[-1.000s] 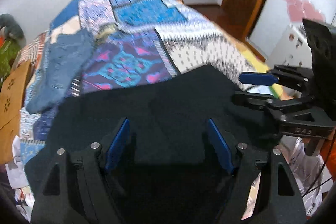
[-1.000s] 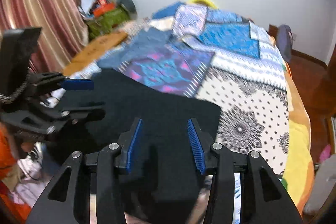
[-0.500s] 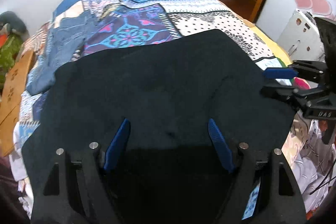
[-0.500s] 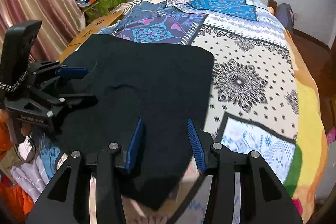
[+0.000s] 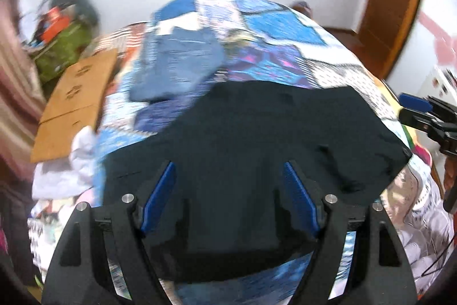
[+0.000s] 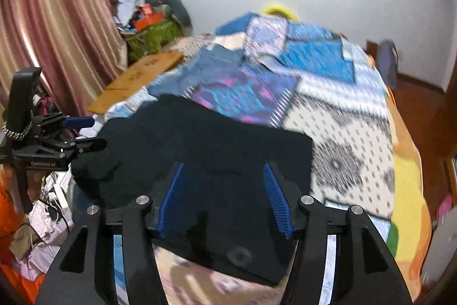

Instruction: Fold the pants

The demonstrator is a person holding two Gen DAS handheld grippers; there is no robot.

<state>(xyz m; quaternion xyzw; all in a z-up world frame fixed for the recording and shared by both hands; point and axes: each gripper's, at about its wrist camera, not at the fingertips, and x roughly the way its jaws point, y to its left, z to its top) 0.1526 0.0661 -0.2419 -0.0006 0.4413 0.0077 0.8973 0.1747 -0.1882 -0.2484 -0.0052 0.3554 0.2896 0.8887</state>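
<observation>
The dark navy pants [image 5: 257, 139] lie folded flat on the near end of the patchwork bedspread [image 5: 285, 27]; they also show in the right wrist view [image 6: 205, 150]. My left gripper [image 5: 228, 199] is open and empty, hovering over the pants' near edge. My right gripper [image 6: 222, 199] is open and empty over the pants' near right part. The right gripper shows at the right edge of the left wrist view [image 5: 422, 116], and the left gripper at the left of the right wrist view [image 6: 77, 133], both beside the pants.
A folded pair of blue jeans [image 5: 177, 67] lies further up the bed. A brown cardboard sheet [image 5: 74, 99] lies at the bed's left side. Loose white clothes [image 5: 71, 167] are piled at the near left. A curtain [image 6: 54, 19] hangs at the left.
Both grippers have pulled back and tilted up from the pants, which now lie let go on the bed. The views are blurred by motion.
</observation>
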